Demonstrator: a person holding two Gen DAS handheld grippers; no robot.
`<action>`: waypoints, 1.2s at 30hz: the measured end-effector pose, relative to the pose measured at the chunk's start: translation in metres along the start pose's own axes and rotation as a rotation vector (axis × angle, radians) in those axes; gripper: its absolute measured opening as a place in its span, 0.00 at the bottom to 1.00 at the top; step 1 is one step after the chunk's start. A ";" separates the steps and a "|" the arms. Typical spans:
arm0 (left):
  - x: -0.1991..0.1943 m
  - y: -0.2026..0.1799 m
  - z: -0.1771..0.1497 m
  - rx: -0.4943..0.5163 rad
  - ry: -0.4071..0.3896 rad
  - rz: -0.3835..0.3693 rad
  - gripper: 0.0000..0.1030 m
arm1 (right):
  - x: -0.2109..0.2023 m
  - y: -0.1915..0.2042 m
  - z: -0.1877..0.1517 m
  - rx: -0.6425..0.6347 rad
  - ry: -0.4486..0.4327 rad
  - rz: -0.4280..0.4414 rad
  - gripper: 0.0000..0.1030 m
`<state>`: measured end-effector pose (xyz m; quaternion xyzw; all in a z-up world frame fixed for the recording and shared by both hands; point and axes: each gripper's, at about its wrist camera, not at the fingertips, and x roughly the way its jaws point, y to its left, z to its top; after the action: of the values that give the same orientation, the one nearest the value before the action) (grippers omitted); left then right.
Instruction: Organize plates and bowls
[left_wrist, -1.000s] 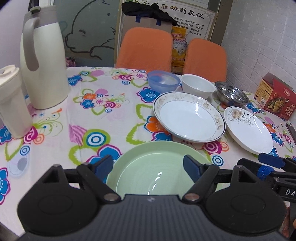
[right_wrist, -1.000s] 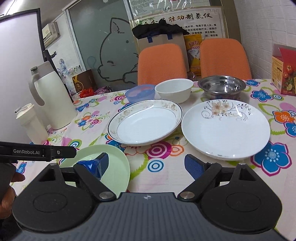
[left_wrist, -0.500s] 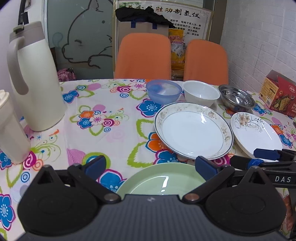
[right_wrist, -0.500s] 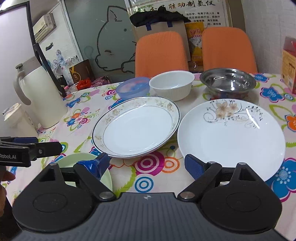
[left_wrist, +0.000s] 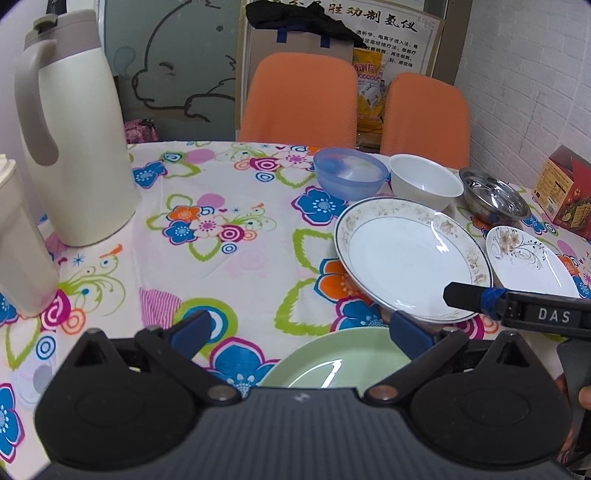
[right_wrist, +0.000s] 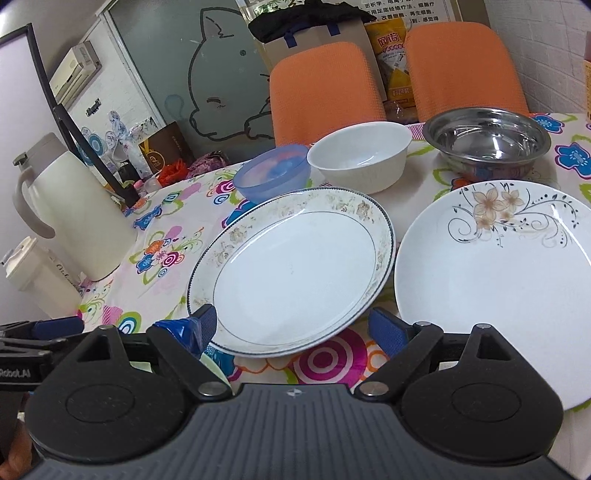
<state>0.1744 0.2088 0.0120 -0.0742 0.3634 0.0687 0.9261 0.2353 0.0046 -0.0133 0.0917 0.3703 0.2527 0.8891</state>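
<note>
Left gripper (left_wrist: 301, 332): jaws wide, holding nothing, above the near rim of the green plate (left_wrist: 343, 363).
Right gripper (right_wrist: 297, 330): jaws wide, empty, at the near edge of the gold-rimmed plate (right_wrist: 295, 269).
Flower plate (right_wrist: 498, 273): just right of the gold-rimmed plate.
Bowls: 3 in a row behind the plates, blue bowl (right_wrist: 273, 173), white bowl (right_wrist: 360, 155), steel bowl (right_wrist: 485, 138).
Table (left_wrist: 221, 236): floral cloth; cream jug (left_wrist: 72, 129) at left.
</note>
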 end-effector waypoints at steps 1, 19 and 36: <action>-0.001 0.002 0.000 -0.001 0.000 0.002 0.99 | 0.001 0.004 0.000 -0.009 0.003 -0.018 0.76; 0.036 -0.003 0.037 0.013 0.032 -0.060 0.99 | -0.006 -0.008 0.037 -0.153 -0.056 -0.064 0.75; 0.070 0.004 0.057 -0.014 0.075 -0.029 0.99 | 0.051 0.000 0.045 -0.215 0.064 -0.004 0.75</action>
<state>0.2622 0.2289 0.0049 -0.0883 0.3961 0.0550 0.9123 0.2976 0.0320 -0.0121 -0.0129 0.3694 0.2920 0.8821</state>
